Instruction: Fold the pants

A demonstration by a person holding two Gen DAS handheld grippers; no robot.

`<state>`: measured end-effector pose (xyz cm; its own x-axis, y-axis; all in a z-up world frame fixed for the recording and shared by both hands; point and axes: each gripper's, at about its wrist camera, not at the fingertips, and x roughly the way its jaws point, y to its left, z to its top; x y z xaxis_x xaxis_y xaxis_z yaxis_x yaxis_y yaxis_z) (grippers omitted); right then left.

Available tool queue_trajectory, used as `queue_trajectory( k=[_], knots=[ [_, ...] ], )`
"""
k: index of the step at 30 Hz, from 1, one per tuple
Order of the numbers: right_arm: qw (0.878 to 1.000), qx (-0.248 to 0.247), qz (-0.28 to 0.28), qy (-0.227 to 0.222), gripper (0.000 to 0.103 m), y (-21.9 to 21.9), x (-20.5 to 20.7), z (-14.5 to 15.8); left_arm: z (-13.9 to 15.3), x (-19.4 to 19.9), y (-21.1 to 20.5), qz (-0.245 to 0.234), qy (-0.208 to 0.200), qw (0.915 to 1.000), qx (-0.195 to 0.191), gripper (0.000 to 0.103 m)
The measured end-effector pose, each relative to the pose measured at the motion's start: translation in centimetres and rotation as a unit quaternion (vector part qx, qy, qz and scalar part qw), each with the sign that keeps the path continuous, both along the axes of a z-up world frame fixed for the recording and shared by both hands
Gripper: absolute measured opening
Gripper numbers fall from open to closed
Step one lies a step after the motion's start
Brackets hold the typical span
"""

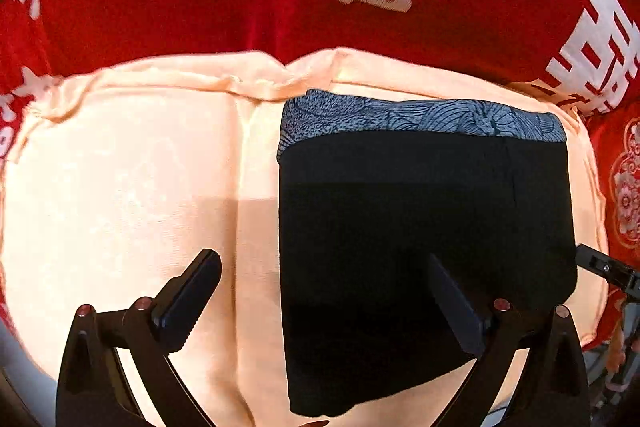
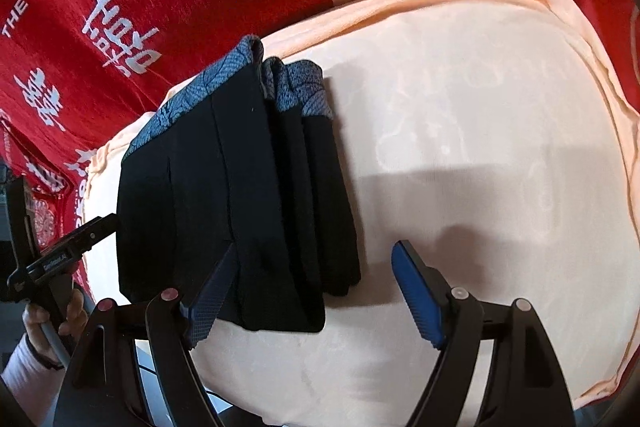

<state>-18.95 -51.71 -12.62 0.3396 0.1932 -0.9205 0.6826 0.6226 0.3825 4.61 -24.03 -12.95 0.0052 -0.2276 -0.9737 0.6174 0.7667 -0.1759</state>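
Observation:
The black pants (image 1: 420,219) lie folded into a compact rectangle on a peach cushion (image 1: 120,187), with their grey-blue patterned waistband (image 1: 420,119) at the far edge. My left gripper (image 1: 322,259) is open above the pants' left edge, one finger over the cushion and the other over the black cloth. In the right wrist view the folded pants (image 2: 200,187) show stacked layers. My right gripper (image 2: 316,247) stands open over their near right corner, and its blue pads do not press on the cloth.
A red blanket (image 1: 160,7) with white characters lies under and behind the cushion (image 2: 480,107). One finger (image 2: 94,229) of the left gripper shows at the pants' left side, held by a hand (image 2: 40,315) in a white sleeve. Bare cushion lies right of the pants.

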Motion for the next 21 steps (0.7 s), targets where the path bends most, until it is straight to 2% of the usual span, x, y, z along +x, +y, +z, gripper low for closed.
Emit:
queue_trajectory(
  k=[6,13,18,21],
  knots=[
    [0.999,0.038,0.004,-0.012,0.087,-1.8,1.0,-1.3,-2.4,1.4,0.2,0.008,0.069,0.9975,-0.017,0.102],
    [0.994,0.096,0.030,-0.051,0.087,-2.4,2.4,-2.7,-4.0,2.0,-0.9,-0.003,0.102,0.9941,-0.038,0.102],
    [0.985,0.150,0.053,-0.070,0.087,-2.8,3.9,-5.5,-5.6,2.2,-2.1,-0.012,0.133,0.9893,-0.059,0.102],
    [0.979,0.171,0.059,-0.099,0.094,-3.0,4.2,-6.1,-6.4,2.2,-2.4,-0.006,0.150,0.9861,-0.072,0.103]
  ],
)
